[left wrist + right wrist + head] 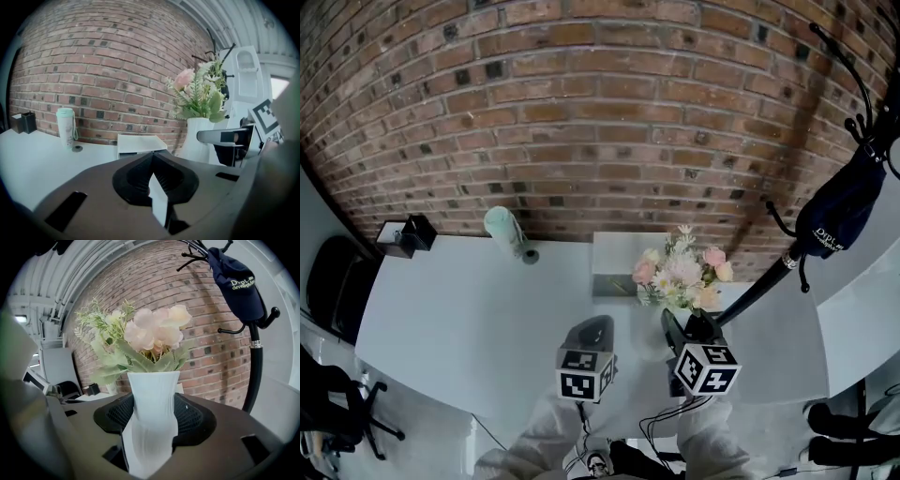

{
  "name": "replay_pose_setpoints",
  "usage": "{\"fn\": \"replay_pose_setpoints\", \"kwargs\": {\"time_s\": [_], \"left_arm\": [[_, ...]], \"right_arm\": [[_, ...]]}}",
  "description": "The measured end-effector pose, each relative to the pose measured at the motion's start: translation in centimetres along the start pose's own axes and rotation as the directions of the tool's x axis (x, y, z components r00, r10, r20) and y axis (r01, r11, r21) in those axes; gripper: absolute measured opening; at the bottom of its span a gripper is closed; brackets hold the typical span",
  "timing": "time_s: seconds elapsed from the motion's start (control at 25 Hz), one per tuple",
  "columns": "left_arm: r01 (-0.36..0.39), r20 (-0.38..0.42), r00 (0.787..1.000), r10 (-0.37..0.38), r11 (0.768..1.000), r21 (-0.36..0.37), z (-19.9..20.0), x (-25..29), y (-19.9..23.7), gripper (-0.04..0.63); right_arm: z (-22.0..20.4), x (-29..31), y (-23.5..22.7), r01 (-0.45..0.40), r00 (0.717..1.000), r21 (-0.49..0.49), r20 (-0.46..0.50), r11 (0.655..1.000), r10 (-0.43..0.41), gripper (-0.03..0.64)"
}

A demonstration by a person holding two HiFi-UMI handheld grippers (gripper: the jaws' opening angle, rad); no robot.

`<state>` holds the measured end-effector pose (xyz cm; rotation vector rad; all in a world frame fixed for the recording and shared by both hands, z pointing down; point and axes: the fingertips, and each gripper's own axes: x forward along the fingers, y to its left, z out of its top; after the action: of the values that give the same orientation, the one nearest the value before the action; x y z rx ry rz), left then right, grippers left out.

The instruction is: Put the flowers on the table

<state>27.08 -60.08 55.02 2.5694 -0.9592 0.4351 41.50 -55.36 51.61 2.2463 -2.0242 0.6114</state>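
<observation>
Pink and cream flowers (682,272) with green sprigs stand upright in a ribbed white vase (153,399). My right gripper (680,323) is shut on the vase's narrow waist, over the right part of the white table (469,319). The blooms (150,333) fill the right gripper view above the jaws. In the left gripper view the vase (197,138) stands at the right with the right gripper (225,137) beside it. Whether its base touches the table is hidden. My left gripper (595,328) sits just left of it, shut and holding nothing (152,171).
A white box (619,262) sits against the brick wall behind the flowers. A mint tumbler (504,230) stands further left, and a black holder (405,234) at the far left corner. A coat rack with a navy cap (839,211) rises at the right. A black chair (333,281) is left.
</observation>
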Motion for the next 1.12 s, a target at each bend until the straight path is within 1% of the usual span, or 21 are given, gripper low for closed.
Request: {"fn": "replay_pose_setpoints", "kwargs": {"time_s": [0.16,0.28,0.52,0.68,0.84,1.0,1.12], "left_arm": [[0.0,-0.002,1.0,0.0,1.0,-0.009,0.5,1.4,0.5,0.009],[-0.008,-0.011,1.0,0.008,1.0,-0.003,0.4,2.1,1.0,0.009],[-0.02,-0.024,0.999,0.02,1.0,-0.008,0.1,2.7,1.8,0.009],[-0.021,-0.027,0.999,0.021,1.0,-0.01,-0.2,2.5,2.0,0.009],[-0.018,-0.034,0.999,0.018,1.0,-0.015,-0.6,1.9,1.9,0.009],[-0.012,-0.029,1.0,0.011,1.0,-0.02,-0.7,1.2,1.2,0.009],[-0.013,-0.022,1.0,0.013,1.0,-0.021,-0.7,0.3,0.8,0.009]], "right_arm": [[0.0,1.9,-0.7,0.0,1.0,-0.005,-0.005,1.0,0.0,0.261],[0.1,3.0,-1.0,0.002,1.0,-0.02,-0.001,1.0,-0.002,0.261],[0.1,4.6,-0.9,0.003,1.0,-0.069,0.007,0.998,-0.003,0.261],[0.0,4.7,-0.2,-0.007,1.0,-0.106,0.001,0.994,0.008,0.261],[-0.6,4.2,0.9,-0.026,0.999,-0.158,-0.043,0.987,0.02,0.261],[-1.2,3.4,1.3,-0.039,0.997,-0.168,-0.073,0.985,0.027,0.261],[-1.7,2.8,1.5,-0.04,0.997,-0.17,-0.077,0.985,0.027,0.261]]}}
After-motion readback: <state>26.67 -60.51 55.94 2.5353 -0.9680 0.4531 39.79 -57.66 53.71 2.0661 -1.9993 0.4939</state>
